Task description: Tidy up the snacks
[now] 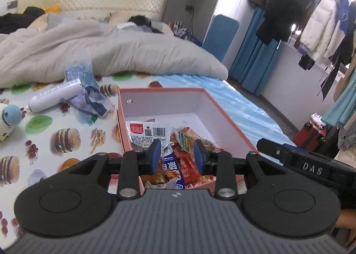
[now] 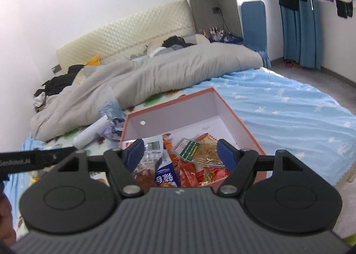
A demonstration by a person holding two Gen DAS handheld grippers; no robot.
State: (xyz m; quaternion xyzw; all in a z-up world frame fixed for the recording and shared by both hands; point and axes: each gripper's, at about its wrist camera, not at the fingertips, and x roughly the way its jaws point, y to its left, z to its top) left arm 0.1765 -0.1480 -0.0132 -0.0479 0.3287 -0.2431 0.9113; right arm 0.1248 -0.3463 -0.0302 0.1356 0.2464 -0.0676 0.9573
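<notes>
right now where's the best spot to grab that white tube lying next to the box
Take the white tube across its round body near the middle, coming down from above with the fingers either side of its long axis. It lies flat on the printed sheet, left of the pink box. Its far end touches the crumpled blue wrapper, so the mid-body looks easier to reach.

Salmon-pink cardboard box (image 1: 224,109), white inside. Food-print white sheet (image 1: 66,140). Star-dotted light-blue sheet (image 2: 289,107). Plain grey duvet (image 1: 106,54). Blue gripper pads (image 1: 155,156).

Black linkage arms, silver pivot screws, blue fingers (image 1: 155,156), ribbed grey body.
</notes>
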